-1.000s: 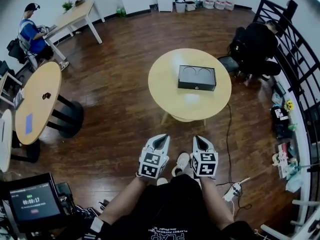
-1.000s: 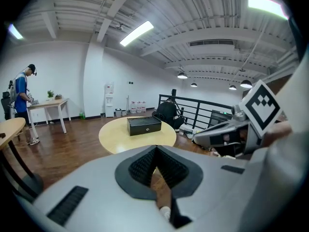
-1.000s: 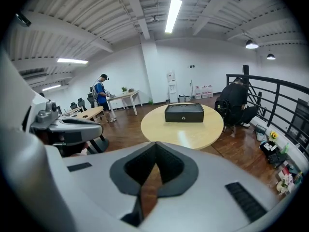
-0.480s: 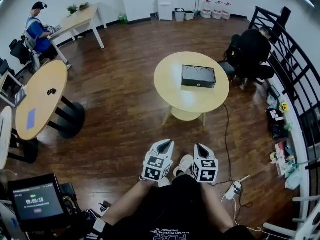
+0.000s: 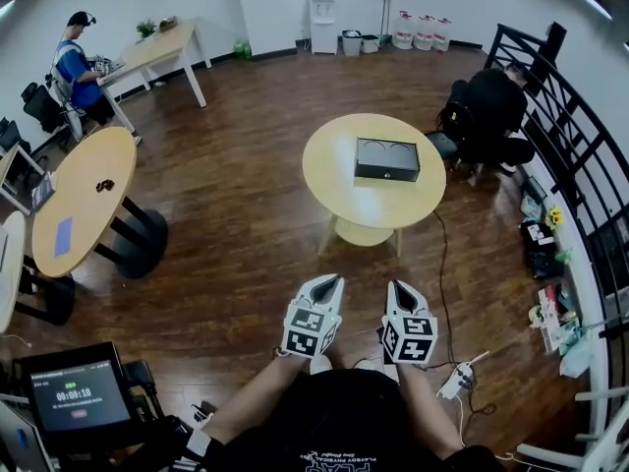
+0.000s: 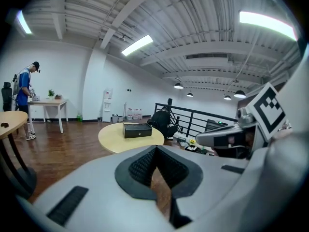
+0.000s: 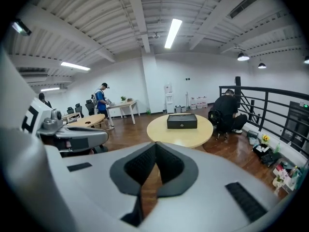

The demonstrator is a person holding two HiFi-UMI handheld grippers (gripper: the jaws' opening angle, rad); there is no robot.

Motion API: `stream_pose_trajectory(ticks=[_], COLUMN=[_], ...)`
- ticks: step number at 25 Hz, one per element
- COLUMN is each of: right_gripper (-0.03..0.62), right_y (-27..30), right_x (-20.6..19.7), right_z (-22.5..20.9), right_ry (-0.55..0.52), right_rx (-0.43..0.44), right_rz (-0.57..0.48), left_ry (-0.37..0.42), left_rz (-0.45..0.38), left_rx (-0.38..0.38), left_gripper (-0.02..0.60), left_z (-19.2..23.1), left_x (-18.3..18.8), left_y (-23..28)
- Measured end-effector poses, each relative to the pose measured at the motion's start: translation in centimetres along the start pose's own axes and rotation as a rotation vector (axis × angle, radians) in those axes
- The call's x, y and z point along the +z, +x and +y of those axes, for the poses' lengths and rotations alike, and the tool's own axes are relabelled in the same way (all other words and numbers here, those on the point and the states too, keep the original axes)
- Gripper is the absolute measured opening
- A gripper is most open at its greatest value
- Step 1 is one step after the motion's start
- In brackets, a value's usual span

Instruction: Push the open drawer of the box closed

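Black box (image 5: 387, 159) on round table (image 5: 339, 193) at 12 o'clock, well apart; drawer too small to make out. Left gripper (image 5: 330, 281), right gripper (image 5: 395, 286): jaws pressed together, empty.

Left grey-and-white two-jaw gripper (image 5: 331, 283) held low near the body, jaws pressed together with nothing between, right grey-and-white two-jaw gripper (image 5: 396, 287) just beside it, jaws together too, both pointing far, bare forearms (image 5: 246, 393) reaching forward.

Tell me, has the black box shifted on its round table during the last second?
No. The box sits on the same spot of the table, right of the middle, with its long side turned the same way. Only the camera has moved a little.
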State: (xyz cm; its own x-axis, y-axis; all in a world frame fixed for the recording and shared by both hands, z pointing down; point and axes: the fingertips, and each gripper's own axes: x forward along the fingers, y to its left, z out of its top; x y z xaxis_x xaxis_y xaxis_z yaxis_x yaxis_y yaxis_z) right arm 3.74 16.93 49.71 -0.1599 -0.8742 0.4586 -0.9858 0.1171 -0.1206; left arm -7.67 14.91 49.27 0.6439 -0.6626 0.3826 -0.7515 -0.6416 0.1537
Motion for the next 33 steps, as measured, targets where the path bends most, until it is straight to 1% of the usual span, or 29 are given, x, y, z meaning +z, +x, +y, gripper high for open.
stream_pose_trajectory(ticks=[3, 8, 12, 17, 24, 30, 33], right_gripper=[0.006, 0.005, 0.005, 0.005, 0.005, 0.005, 0.005], right_y=[-0.1, -0.6, -0.7, -0.8, -1.1, -0.6, -0.5], right_x=[0.7, 2.6, 3.3, 3.5, 3.2, 3.4, 3.4], right_z=[-0.2, 0.0, -0.5, 0.4, 0.2, 0.5, 0.4], right_ry=[-0.021, -0.077, -0.095, -0.098, -0.109, -0.123, -0.127], right_rx=[-0.009, -0.01, -0.028, 0.002, 0.001, -0.005, -0.007], right_rz=[-0.031, -0.086, -0.107, -0.134, -0.13, -0.15, -0.151], left_ry=[-0.003, -0.002, -0.012, -0.018, -0.023, -0.011, -0.002], left_rz=[-0.005, 0.0, -0.012, -0.035, -0.021, -0.041, -0.037], left_rx=[0.012, 0.008, 0.022, 0.051, 0.056, 0.057, 0.057], left_gripper=[-0.003, -0.003, -0.003, -0.003, -0.003, -0.003, -0.003], left_z=[0.0, -0.5, -0.2, 1.0, 0.4, 0.9, 0.8], left_x=[0.4, 0.5, 1.2, 2.0, 1.5, 1.9, 1.8], left_y=[0.0, 0.4, 0.3, 0.0, 0.1, 0.1, 0.4])
